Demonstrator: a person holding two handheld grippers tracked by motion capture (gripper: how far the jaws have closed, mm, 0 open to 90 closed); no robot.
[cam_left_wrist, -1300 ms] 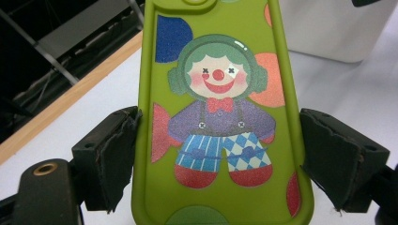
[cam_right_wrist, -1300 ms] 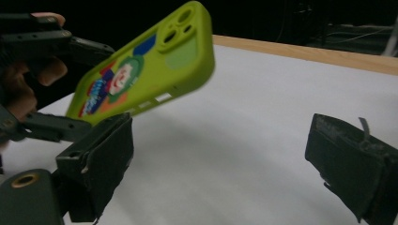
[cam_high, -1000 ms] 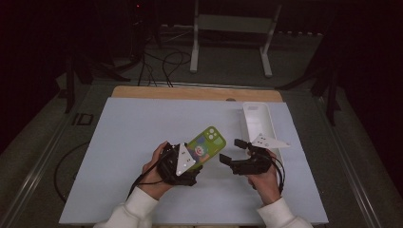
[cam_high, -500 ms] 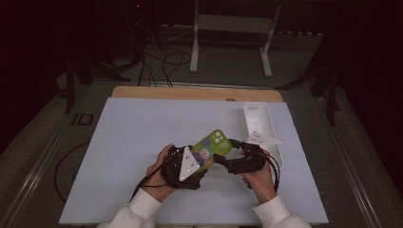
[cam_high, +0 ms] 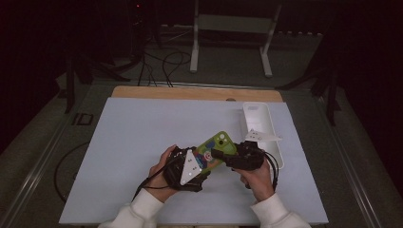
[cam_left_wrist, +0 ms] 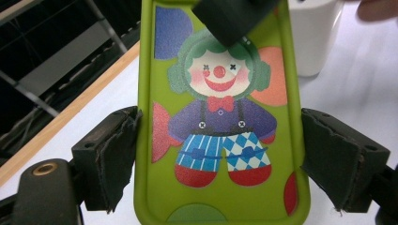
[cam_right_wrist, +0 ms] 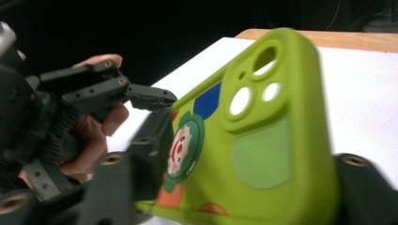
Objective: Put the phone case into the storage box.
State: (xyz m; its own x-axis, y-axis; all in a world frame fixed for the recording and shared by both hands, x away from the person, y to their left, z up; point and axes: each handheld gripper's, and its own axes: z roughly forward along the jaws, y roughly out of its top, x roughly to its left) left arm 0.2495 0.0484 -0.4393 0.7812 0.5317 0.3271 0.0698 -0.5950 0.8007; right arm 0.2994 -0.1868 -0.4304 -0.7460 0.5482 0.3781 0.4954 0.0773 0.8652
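A lime-green phone case (cam_high: pixel 219 142) printed with a clown (cam_left_wrist: pixel 218 117) is held above the mat at the front centre. My left gripper (cam_high: pixel 205 160) is shut on it, with its pads (cam_left_wrist: pixel 115 154) pressing the case's two long sides. My right gripper (cam_high: pixel 222 154) has come in from the right at the camera-hole end (cam_right_wrist: pixel 256 89). Its jaws have just been closing and stand on either side of that end. One jaw (cam_left_wrist: pixel 230 18) lies over the clown's hair. I see no firm press from its pads (cam_right_wrist: pixel 150 145).
A white oblong tray (cam_high: pixel 259 118) lies at the back right of the pale blue mat (cam_high: pixel 142 142), just beyond my right hand. A wooden table edge (cam_high: pixel 190 92) runs along the back. Behind it are a metal stand (cam_high: pixel 228 23) and cables on a dark floor.
My right gripper has moved left to the case and its jaws have narrowed around the case's top end. The left gripper has shifted slightly right with the case.
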